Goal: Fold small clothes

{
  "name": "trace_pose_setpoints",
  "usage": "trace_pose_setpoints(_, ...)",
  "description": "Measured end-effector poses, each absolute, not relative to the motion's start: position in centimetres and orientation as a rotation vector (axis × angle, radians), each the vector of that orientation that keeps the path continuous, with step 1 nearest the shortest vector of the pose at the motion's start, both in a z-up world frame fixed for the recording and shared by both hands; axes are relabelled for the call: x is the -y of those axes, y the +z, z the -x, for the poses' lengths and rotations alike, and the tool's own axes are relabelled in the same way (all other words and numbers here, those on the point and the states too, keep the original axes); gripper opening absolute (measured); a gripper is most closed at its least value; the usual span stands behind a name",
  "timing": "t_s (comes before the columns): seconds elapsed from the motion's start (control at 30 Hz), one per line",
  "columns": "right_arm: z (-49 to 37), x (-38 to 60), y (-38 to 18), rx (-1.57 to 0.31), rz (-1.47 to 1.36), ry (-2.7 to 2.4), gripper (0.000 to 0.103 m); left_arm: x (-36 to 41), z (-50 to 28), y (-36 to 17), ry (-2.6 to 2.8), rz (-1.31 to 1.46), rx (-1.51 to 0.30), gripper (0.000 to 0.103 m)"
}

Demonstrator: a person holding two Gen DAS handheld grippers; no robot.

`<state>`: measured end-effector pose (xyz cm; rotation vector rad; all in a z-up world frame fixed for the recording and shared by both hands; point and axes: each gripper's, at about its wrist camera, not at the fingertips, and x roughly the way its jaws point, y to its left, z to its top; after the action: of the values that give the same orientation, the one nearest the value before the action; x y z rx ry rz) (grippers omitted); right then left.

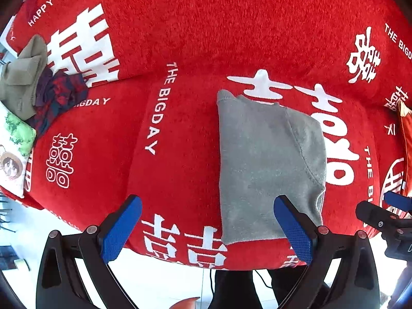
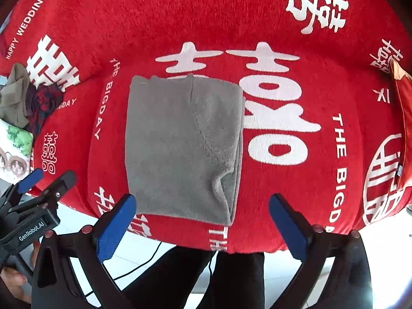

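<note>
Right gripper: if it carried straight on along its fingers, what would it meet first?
Probably the folded grey garment, which lies between and ahead of the open right gripper, resting on the red cover; depth is unclear.

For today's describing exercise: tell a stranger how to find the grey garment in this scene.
Start at the red cover with white wedding lettering. Near its front edge, beside the largest white character, lies the grey garment, folded into a flat rectangle. Unlike the olive cloth and dark red-and-blue cloth heaped at the left, it is plain, fleecy and neatly squared.

black gripper (image 1: 207,229), blue pads (image 1: 121,229), black trousers (image 2: 180,275)
</note>
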<state>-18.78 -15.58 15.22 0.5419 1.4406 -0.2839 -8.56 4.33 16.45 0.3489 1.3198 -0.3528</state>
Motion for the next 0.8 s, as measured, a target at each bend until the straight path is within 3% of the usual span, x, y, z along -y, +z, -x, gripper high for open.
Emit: trace_pose_setpoints(0.8,18.8,15.1,17.5,-1.458,-0.469,-0.37,0.102,-3.8,9.5,18.0,-0.385,-0.382,-1.39,0.102)
